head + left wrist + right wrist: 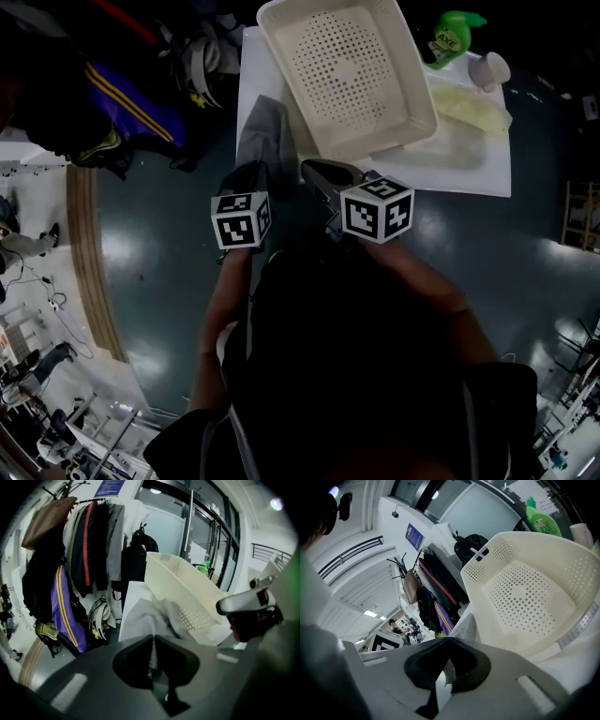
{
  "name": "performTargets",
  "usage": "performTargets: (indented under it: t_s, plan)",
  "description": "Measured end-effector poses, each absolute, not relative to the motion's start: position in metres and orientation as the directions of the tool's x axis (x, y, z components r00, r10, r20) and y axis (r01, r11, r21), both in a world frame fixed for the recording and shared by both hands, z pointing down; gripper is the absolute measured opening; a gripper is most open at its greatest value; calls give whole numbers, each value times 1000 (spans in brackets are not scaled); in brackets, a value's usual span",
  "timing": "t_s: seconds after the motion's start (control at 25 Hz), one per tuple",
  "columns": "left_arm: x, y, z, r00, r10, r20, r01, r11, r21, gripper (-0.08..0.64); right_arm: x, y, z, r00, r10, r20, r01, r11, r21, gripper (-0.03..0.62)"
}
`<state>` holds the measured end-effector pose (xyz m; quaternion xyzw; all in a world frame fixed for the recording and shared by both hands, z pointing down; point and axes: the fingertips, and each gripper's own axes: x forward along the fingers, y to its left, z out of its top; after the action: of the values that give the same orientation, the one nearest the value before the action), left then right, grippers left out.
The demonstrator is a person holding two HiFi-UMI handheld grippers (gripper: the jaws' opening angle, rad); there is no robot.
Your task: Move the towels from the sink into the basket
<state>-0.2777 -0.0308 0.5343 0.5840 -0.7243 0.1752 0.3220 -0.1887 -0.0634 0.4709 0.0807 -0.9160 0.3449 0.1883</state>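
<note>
Closest to the lens in the left gripper view, the left gripper has its grey fingers pressed together on a thin fold of the grey towel. The towel spreads upward from them toward the middle of the frame. The right gripper likewise has its fingers closed, with a pale sliver of the same cloth caught between them.

Only the head view shows where the towel lies. It is draped over the left edge of the white surface, just beside the cream perforated basket at the top centre. Both grippers are at its lower end, their marker cubes side by side in mid-frame. The right gripper view alone looks into the basket's holed bottom, tilted at the right of the frame.

Right of the basket on the surface, the head view shows a pale yellow cloth, a green bottle and a small white cup. Around the surface is a dark glossy floor with a curved wooden strip at the left.

The left gripper view adds coats hung at the upper left and a purple jacket with yellow stripes below them. Glass doors stand at its upper right.
</note>
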Motion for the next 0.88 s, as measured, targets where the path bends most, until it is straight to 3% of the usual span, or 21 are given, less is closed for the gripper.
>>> performTargets:
  t_s: [0.88]
  plan:
    - [-271, -50, 431, -51, -903, 426, -964, 156, 215, 11, -189, -77, 441, -924, -98, 369, -302, 778, -551, -2]
